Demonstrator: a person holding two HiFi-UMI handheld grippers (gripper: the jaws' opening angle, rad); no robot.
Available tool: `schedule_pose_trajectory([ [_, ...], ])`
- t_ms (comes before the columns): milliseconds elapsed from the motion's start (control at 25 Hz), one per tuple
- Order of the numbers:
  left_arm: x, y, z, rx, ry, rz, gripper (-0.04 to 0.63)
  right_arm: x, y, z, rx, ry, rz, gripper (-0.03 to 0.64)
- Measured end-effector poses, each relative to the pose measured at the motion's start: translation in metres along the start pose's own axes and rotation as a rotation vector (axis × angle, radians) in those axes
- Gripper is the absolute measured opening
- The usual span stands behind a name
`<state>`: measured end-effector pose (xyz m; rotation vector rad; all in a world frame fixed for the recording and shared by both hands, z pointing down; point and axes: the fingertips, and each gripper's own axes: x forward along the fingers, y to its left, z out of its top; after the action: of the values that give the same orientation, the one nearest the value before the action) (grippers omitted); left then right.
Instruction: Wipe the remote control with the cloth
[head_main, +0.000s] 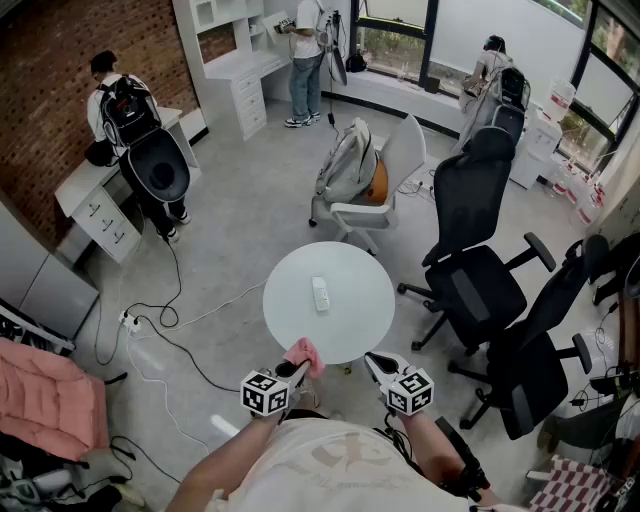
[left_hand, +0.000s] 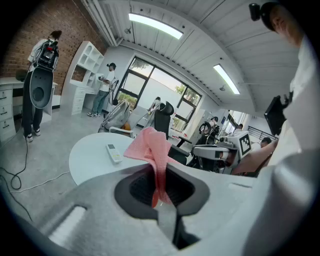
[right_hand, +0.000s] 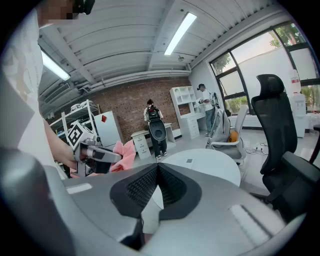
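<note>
Cloth (head_main: 306, 355) stuck out pink from the tip of the left gripper (head_main: 297, 369) in the head view, pinched between jaws closed on it. The right gripper (head_main: 373, 361) sat beside it on its right, jaws together with nothing in them. Both tips were at the near edge of a round white table (head_main: 290, 310). The remote control (head_main: 320, 293) lay flat near the middle of the table, ahead of both grippers and well apart from them. It was a slim white bar with its long side pointing away from the person.

In the left gripper view the jaws were clamped on the cloth (left_hand: 150, 145). A narrow fold ran down between the black pads, and the rest rose above the tips in a loose, crumpled peak. The remote control (left_hand: 113, 152) lay ahead and to the left of the jaws, face up and pale, with a darker patch at its far end. The cloth did not touch it. The right gripper showed off to the right.

In the right gripper view the jaws met along a closed line, pads pressed together with nothing between. The table lay ahead and to the right of them, with the remote control (right_hand: 189, 161) only a small grey shape on it. The left gripper, with its pink cloth, showed to the left.
</note>
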<state>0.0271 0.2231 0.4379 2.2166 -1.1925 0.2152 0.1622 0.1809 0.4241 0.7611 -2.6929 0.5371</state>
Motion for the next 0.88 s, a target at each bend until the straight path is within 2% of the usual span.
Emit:
schedule_pose_trajectory([
  [160, -0.003, -0.002, 0.006, 0.013, -0.015, 0.002, 0.023, 0.001, 0.009, 0.008, -0.026, -0.026, 0.010, 0.006],
  [880, -0.012, -0.003, 0.016, 0.048, -0.038, 0.053, 0.023, -0.004, 0.001, -0.005, 0.039, -0.043, -0.010, 0.008],
])
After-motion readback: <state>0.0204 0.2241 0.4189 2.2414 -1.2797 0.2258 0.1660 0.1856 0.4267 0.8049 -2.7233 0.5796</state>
